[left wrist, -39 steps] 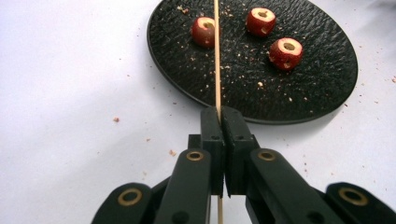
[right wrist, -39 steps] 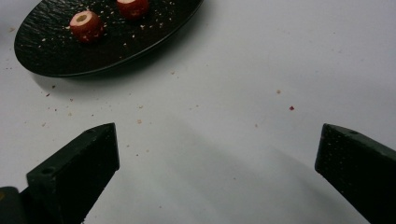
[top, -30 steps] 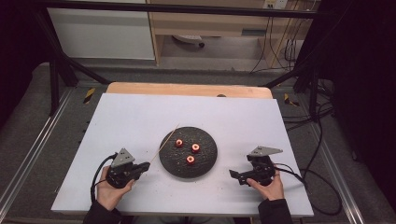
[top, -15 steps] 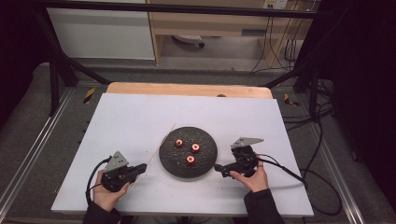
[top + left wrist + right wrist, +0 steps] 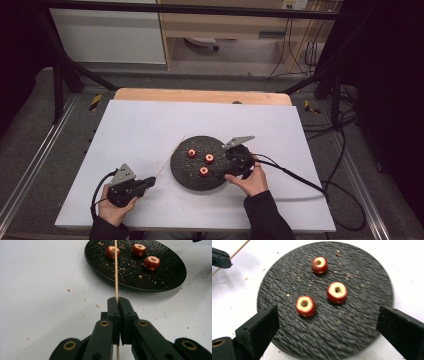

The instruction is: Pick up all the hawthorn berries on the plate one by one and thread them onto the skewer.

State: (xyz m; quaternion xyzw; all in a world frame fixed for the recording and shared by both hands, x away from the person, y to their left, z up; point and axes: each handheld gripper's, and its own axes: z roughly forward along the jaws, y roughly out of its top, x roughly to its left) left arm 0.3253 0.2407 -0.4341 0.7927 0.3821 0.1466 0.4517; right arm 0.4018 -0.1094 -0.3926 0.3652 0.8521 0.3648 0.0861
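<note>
A black round plate (image 5: 186,175) (image 5: 165,272) (image 5: 362,270) lies mid-table with three small red cored fruit pieces (image 5: 204,171) (image 5: 151,263) (image 5: 305,306) on it. My left gripper (image 5: 149,181) (image 5: 117,303) rests at the front left, shut on a thin wooden skewer (image 5: 170,157) (image 5: 116,270) that points toward the plate. My right gripper (image 5: 229,159) (image 5: 327,327) hovers over the plate's right edge. It is open wide, its jaws have just been closing slightly, and nothing is pinched between them. The fruit pieces lie just ahead of its fingers (image 5: 259,327).
Crumbs dot the white tabletop (image 5: 150,125) and the plate. A wooden strip (image 5: 200,95) runs along the table's far edge. Black cables (image 5: 300,175) trail from the right gripper across the table's right side.
My right gripper has moved from the table's front right up and left to the plate's right edge. The left gripper and skewer have barely shifted.
</note>
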